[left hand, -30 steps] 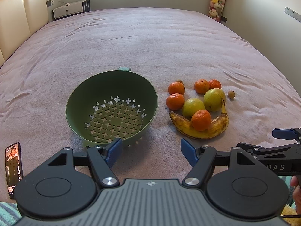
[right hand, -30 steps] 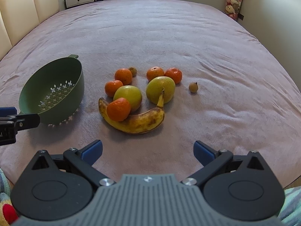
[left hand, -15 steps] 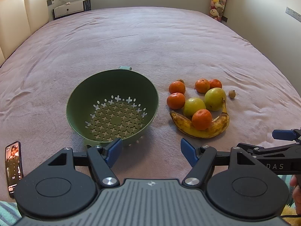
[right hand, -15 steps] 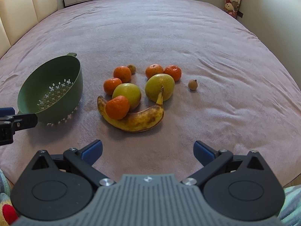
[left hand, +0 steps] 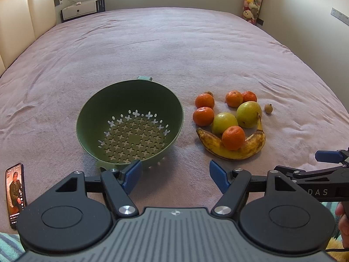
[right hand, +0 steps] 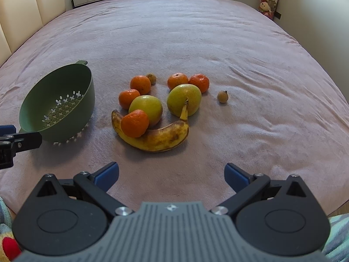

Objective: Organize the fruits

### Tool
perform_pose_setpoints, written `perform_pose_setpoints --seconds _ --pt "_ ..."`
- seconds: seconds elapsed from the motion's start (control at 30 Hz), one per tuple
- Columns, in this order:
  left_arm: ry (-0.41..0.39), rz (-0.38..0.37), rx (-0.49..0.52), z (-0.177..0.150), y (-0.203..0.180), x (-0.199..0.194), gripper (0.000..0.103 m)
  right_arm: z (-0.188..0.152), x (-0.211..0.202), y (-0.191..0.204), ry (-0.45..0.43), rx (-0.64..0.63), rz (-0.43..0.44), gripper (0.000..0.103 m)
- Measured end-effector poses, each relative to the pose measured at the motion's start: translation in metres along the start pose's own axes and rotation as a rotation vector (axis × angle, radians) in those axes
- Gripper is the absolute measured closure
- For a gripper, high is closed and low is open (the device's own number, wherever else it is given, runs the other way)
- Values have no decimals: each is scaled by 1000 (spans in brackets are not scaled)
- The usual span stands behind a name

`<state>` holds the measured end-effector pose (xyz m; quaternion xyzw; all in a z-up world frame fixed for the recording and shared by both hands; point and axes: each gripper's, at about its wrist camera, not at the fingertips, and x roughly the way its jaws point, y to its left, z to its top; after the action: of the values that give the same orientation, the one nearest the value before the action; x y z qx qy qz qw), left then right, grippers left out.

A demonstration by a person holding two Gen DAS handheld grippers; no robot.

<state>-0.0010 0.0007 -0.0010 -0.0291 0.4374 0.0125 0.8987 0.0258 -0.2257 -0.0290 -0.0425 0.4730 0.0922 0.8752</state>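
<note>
An empty green colander (left hand: 130,126) lies tilted on the pink bedspread; it also shows in the right wrist view (right hand: 59,107). To its right lies a fruit cluster: a spotted banana (right hand: 154,136), several tangerines, one (right hand: 134,123) resting on the banana, two green-yellow pears (right hand: 184,99) (right hand: 145,108), and two small brown fruits (right hand: 222,96). My left gripper (left hand: 175,174) is open and empty just in front of the colander. My right gripper (right hand: 171,173) is open and empty in front of the banana.
A phone (left hand: 15,194) with a lit screen lies at the near left bed edge. A cream headboard (left hand: 26,21) stands on the left, a white cabinet (left hand: 80,8) at the back, and plush toys (left hand: 252,2) in the far right corner.
Both grippers have moved slightly forward toward the colander and the fruit. Jaws stay open; nothing on the bed has moved.
</note>
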Motion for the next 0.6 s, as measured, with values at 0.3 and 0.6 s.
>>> perform_pose_setpoints --seconds 0.3,0.6 --pt "3 -1 4 0 -3 0 20 0 1 -2 7 8 -5 4" --pt "3 -2 4 0 -3 0 20 0 0 -1 12 3 -5 4"
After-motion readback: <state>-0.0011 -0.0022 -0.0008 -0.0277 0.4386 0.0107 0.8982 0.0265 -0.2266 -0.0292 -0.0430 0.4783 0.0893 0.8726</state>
